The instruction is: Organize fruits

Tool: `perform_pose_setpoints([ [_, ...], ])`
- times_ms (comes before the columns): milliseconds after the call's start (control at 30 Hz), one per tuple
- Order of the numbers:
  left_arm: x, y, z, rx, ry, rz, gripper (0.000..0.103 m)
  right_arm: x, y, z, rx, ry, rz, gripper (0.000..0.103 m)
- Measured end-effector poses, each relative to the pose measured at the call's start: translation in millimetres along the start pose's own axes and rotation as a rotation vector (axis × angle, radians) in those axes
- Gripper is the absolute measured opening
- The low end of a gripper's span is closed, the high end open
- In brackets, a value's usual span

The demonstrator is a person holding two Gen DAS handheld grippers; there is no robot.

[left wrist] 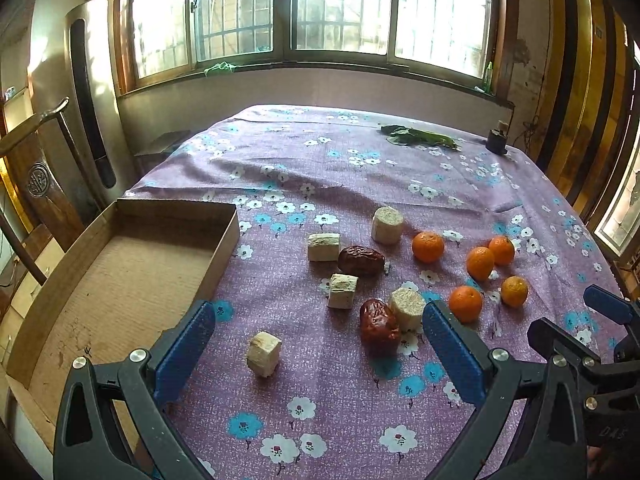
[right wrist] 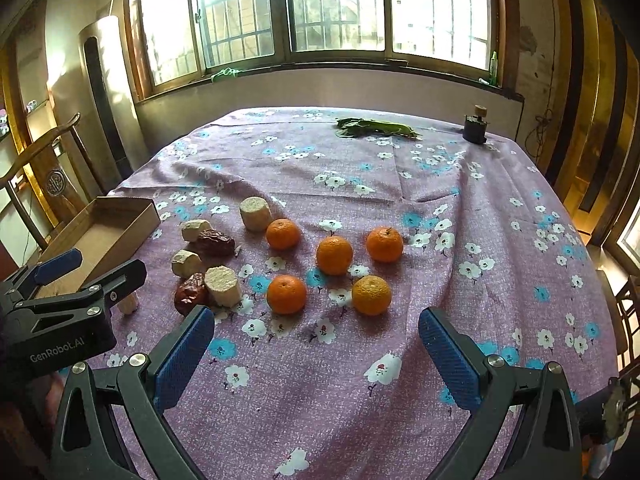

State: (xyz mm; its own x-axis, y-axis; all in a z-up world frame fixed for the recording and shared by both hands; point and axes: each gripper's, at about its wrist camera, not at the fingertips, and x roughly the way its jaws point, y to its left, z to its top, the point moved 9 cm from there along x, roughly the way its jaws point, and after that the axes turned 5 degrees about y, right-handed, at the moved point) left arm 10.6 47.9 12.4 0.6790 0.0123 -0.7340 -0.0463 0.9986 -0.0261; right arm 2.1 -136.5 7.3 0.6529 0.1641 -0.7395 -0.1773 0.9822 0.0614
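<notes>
Several small oranges (right wrist: 334,255) lie in a loose cluster on the purple flowered tablecloth (right wrist: 460,240); in the left wrist view the oranges (left wrist: 428,246) sit to the right. Two dark red dates (left wrist: 379,326) and several pale sugarcane chunks (left wrist: 264,353) lie left of them. An empty cardboard box (left wrist: 120,264) stands at the table's left edge. My left gripper (left wrist: 318,350) is open above the cloth, with one pale chunk between its fingers' span but untouched. My right gripper (right wrist: 316,354) is open, nearer than the oranges, holding nothing.
Green leaves (right wrist: 376,128) and a small dark jar (right wrist: 475,126) lie at the table's far side under the window. A wooden chair (left wrist: 36,168) stands left of the table behind the box. The cloth has raised folds (right wrist: 432,196) across its middle.
</notes>
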Motion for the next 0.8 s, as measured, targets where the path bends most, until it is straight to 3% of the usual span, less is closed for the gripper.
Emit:
perform_pose_setpoints([
  [800,12,-1,-1,0.005,0.014,0.013,0.103,11,-6,-4,-0.002,0.027,0.009,0.103],
])
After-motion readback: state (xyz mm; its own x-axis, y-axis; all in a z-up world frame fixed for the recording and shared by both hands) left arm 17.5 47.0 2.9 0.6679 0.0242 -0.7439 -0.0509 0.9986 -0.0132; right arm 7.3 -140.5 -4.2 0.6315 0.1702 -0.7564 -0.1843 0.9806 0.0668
